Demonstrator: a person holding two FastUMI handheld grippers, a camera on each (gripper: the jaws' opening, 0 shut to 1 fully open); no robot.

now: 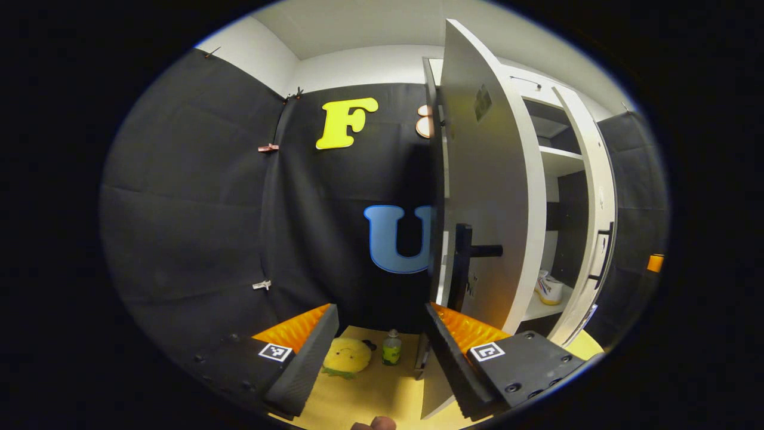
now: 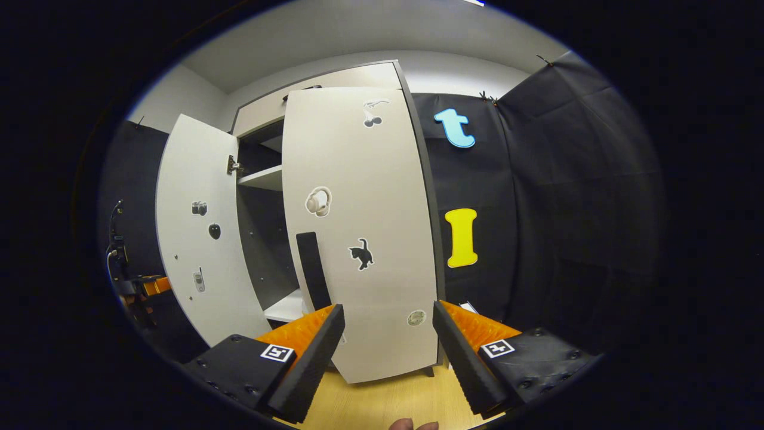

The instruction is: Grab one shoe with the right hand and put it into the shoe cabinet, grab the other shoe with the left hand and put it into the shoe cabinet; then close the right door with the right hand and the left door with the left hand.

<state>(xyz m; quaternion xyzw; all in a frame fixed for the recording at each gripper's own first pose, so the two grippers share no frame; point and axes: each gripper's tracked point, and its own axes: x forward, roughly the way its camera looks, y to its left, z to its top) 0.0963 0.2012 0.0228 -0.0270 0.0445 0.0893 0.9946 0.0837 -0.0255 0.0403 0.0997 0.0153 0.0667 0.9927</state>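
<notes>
Left door (image 1: 489,197): rigid panel swung wide; I judge it light, best pushed near its dark handle (image 1: 462,263).
Right door (image 2: 364,233): nearly closed.
Shoe cabinet (image 1: 561,161): a shoe (image 1: 549,288) sits on its lower shelf.
Left gripper (image 1: 382,352): my fingers apart, empty, beside the left door.
Right gripper (image 2: 388,352): apart, empty.

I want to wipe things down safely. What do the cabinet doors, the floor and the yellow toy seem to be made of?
White flat cabinet doors: likely laminated board, smooth matte faces, dark edging. Pale wood-grain floor: apparently wood or laminate, slight sheen. Yellow round toy: looks like soft plush, fuzzy and slumped.
</notes>
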